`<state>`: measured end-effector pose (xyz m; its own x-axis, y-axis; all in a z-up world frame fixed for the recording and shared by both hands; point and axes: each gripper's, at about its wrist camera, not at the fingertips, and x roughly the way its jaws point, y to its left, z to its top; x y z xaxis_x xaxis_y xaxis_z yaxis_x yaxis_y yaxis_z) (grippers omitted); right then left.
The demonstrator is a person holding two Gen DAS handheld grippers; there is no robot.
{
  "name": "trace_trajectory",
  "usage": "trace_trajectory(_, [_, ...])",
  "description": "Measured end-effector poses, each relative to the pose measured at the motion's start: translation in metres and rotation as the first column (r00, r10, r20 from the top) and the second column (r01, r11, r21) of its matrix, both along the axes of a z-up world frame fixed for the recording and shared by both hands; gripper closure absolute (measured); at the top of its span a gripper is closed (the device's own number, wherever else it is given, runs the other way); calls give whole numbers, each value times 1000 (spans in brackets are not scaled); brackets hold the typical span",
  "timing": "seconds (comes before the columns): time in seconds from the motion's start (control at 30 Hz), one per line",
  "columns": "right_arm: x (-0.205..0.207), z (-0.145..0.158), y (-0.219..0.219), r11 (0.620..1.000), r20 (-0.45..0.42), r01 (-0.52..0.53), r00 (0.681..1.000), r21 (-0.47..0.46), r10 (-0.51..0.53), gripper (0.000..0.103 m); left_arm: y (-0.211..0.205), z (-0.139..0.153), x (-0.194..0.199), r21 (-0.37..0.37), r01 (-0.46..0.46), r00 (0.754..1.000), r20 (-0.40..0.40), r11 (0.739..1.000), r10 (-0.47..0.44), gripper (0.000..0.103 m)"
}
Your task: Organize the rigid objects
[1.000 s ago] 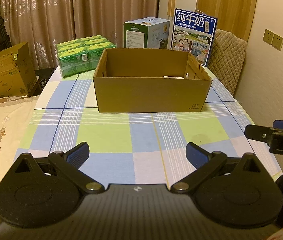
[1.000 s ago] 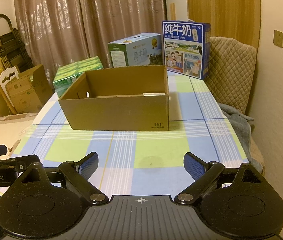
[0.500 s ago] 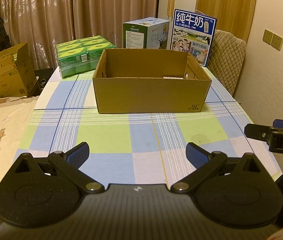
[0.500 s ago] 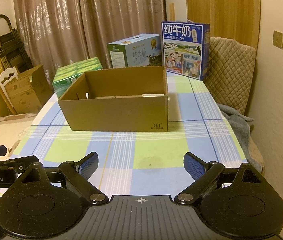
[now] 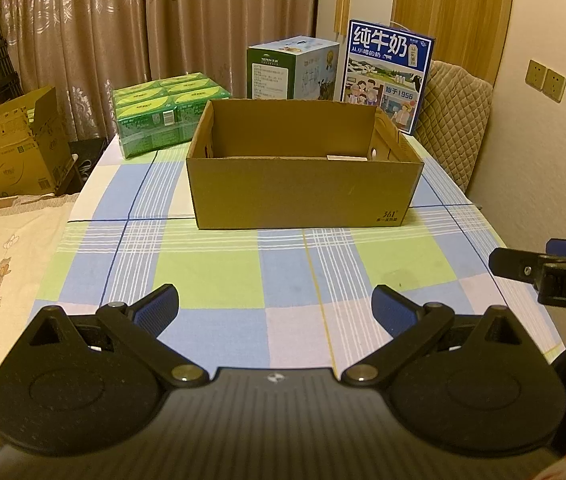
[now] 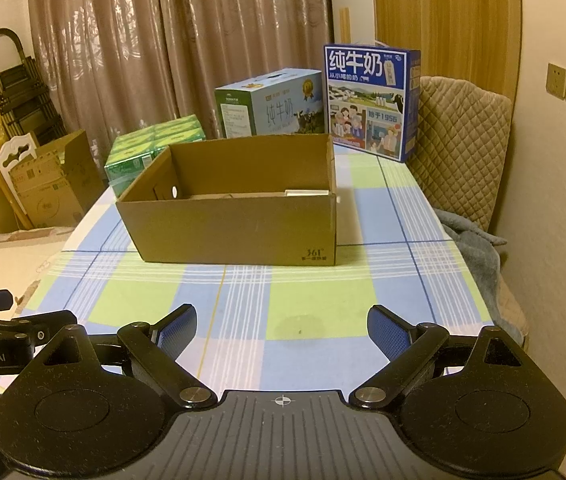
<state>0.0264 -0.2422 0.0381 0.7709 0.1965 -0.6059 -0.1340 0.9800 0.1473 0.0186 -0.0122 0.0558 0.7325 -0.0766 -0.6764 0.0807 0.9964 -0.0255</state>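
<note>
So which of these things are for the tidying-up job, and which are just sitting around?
For the job, probably:
open cardboard box
green pack
light blue milk carton
dark blue milk carton
left gripper and right gripper, both open and empty

Just lying about:
cardboard box on the floor
quilted chair
grey blanket
curtains

Both wrist views downward, sharing cardboard box.

Black tongs with blue ribbed pads and silver pivot screws.
</note>
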Motion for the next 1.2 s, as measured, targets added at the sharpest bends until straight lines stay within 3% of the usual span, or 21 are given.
trace_trajectory(1.2, [-4, 2, -1, 1000, 11, -4, 1000, -11, 4, 13, 0, 5, 1, -22, 9, 1000, 14, 1000, -9, 2])
